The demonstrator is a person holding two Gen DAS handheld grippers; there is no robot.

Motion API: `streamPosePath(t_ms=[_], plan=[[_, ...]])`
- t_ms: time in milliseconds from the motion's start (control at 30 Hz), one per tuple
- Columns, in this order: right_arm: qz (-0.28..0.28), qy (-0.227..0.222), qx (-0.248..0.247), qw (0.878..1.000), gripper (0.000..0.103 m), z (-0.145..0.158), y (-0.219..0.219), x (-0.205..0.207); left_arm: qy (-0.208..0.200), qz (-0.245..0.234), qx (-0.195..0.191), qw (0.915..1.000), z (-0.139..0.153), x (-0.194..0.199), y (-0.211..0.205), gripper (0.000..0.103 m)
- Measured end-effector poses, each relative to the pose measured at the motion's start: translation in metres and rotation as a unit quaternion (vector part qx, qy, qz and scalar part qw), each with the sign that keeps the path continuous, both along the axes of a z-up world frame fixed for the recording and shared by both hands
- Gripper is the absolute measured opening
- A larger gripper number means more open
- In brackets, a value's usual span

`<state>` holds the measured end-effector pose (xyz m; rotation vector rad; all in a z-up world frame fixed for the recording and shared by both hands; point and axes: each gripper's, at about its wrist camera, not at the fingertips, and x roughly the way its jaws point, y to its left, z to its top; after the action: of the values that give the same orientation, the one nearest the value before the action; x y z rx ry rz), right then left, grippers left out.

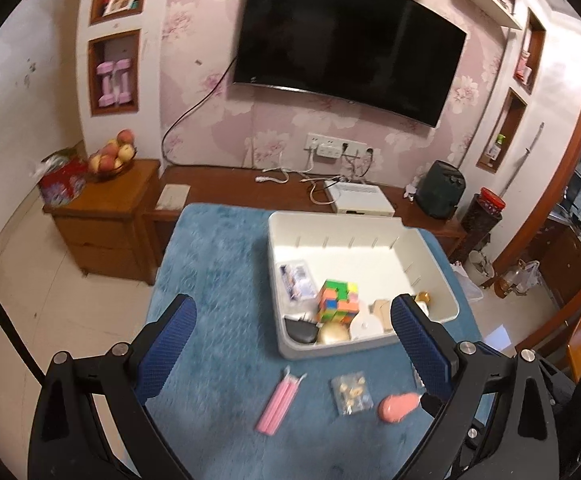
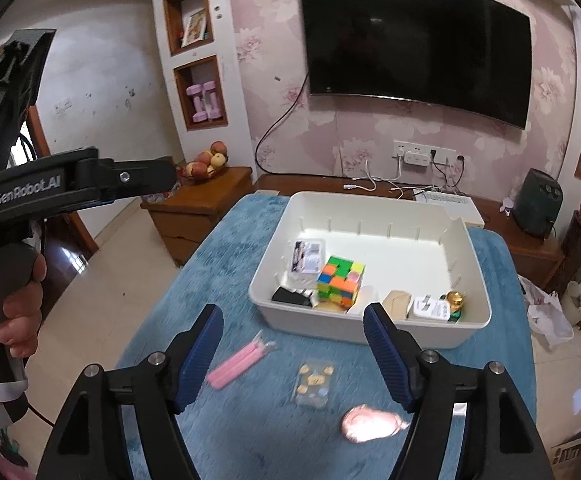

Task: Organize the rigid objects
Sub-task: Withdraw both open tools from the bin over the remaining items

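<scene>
A white bin [image 1: 370, 344] [image 2: 370, 332] sits on a blue fuzzy mat [image 1: 218, 264] [image 2: 226, 248]. Inside lie a colourful puzzle cube [image 1: 337, 301] [image 2: 340, 280], a card box [image 1: 296, 280] [image 2: 308, 258], a black item [image 1: 300, 331], a white charger [image 2: 430, 308] and a gold-capped item [image 2: 455, 300]. On the mat in front lie pink candles [image 1: 278, 402] [image 2: 236, 362], a clear packet of small gold pieces [image 1: 351, 394] [image 2: 313, 384] and a pink oval object [image 1: 396, 406] [image 2: 368, 422]. My left gripper [image 1: 290, 332] and my right gripper [image 2: 292, 344] are open and empty above the mat.
A wooden TV bench [image 1: 250, 188] with cables and a white box [image 1: 360, 198] stands behind the table. A side cabinet [image 1: 106, 216] carries a fruit bowl [image 1: 110, 156]. The left handle and the hand holding it [image 2: 22, 240] fill the left of the right wrist view.
</scene>
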<state>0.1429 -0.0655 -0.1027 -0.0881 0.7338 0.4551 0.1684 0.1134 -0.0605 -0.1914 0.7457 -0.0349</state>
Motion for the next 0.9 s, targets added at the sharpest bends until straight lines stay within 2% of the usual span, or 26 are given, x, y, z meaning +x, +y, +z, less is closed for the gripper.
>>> streamPosePath(t_ms=[300, 567, 733, 900], plan=[[0.01, 0.012, -0.038, 0.999, 0.076, -0.024, 0.016, -0.046, 0.056, 0.004, -0.018, 0.9983, -0.031, -0.028, 0.011, 0.098], [-0.012, 0.039, -0.065, 0.997, 0.077, -0.044, 0.011, -0.076, 0.098, -0.022, -0.03, 0.9945, -0.055, -0.043, 0.006, 0.098], [-0.031, 0.06, -0.073, 0.995, 0.077, -0.052, 0.0, -0.084, 0.125, -0.033, -0.029, 0.9912, -0.067, -0.051, 0.0, 0.098], [-0.047, 0.057, -0.076, 0.994, 0.079, -0.05, -0.012, -0.086, 0.143, -0.047, -0.046, 0.9875, -0.07, -0.056, -0.01, 0.098]])
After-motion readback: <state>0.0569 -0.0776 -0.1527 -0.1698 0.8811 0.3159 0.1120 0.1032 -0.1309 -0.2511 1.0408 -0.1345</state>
